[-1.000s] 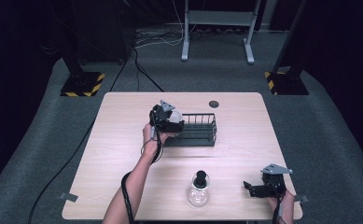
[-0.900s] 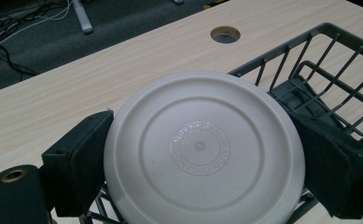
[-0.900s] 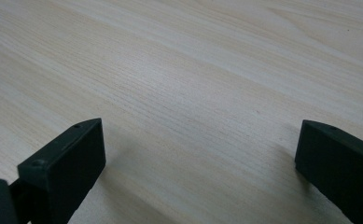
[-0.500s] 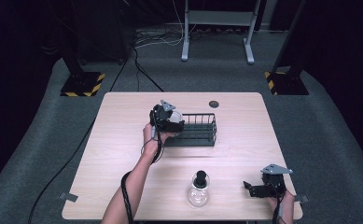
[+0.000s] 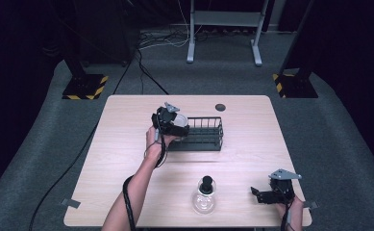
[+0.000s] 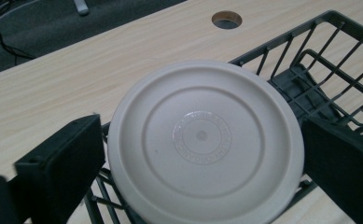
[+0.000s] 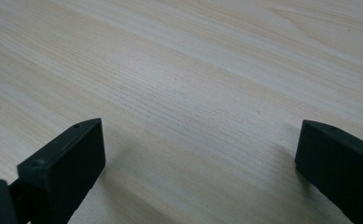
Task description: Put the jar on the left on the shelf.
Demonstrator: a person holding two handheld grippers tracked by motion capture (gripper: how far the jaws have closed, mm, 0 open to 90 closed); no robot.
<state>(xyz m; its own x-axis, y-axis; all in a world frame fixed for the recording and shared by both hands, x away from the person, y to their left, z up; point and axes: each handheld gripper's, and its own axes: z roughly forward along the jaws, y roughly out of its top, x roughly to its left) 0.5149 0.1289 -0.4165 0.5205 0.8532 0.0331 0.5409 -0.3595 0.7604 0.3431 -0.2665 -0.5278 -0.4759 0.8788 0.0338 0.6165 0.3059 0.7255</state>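
The left tongs (image 6: 202,158) are gripping the white plate (image 6: 206,140) by its rim, holding it over the wire rack's (image 5: 205,132) near end for slotting in; the right tongs (image 5: 264,193) are idling wide open, empty, well behind the rack.

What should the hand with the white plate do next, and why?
Probably lower the white plate a little farther into the black wire rack before letting go. The left gripper has its jaws against the plate's two edges, and the plate sits over the rack's near end, seemingly not settled between the wires yet. The right gripper rests open near the table's edge, far from it.
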